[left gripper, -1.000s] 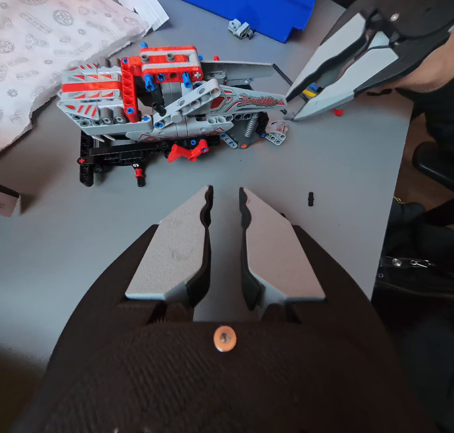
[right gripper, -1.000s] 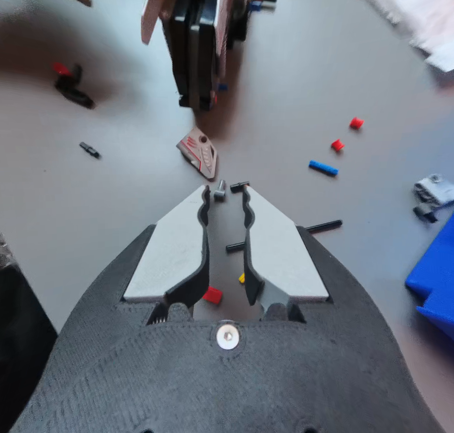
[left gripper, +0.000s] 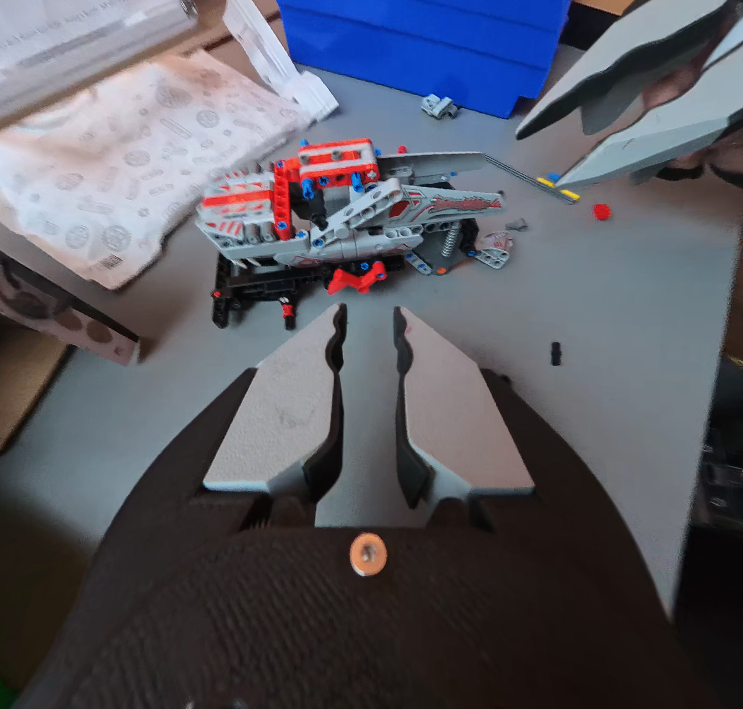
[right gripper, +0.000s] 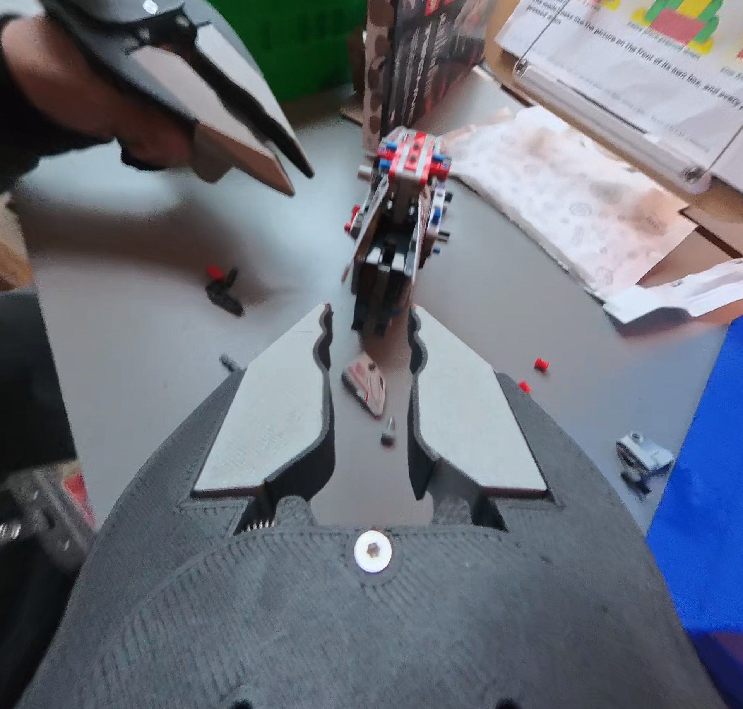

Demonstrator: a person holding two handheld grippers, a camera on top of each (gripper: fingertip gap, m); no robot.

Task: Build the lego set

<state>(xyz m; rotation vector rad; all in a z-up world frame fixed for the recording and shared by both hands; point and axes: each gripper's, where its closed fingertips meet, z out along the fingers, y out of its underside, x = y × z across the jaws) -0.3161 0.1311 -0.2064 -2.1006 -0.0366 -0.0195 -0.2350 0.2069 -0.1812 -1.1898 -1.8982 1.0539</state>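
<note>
Left gripper [left gripper: 369, 319] and right gripper [right gripper: 370, 319] both hang open and empty over the table [left gripper: 603, 428], model [left gripper: 341, 219] mid-table between them; light, pins pop easily, so I'd grab its black base.

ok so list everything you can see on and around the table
lego model: one, grey, red and black, part built, mid table
table: one, grey
small black pin: one, loose, right of the left gripper
red bushes: two, loose near the blue bin
grey stickered panel: one, between the right gripper's jaws, on the table
blue bin: one, behind the model
green bin: one, far side
printed paper bag: one, white, beside the model
left gripper: jaws open, empty
right gripper: jaws open, empty
</note>
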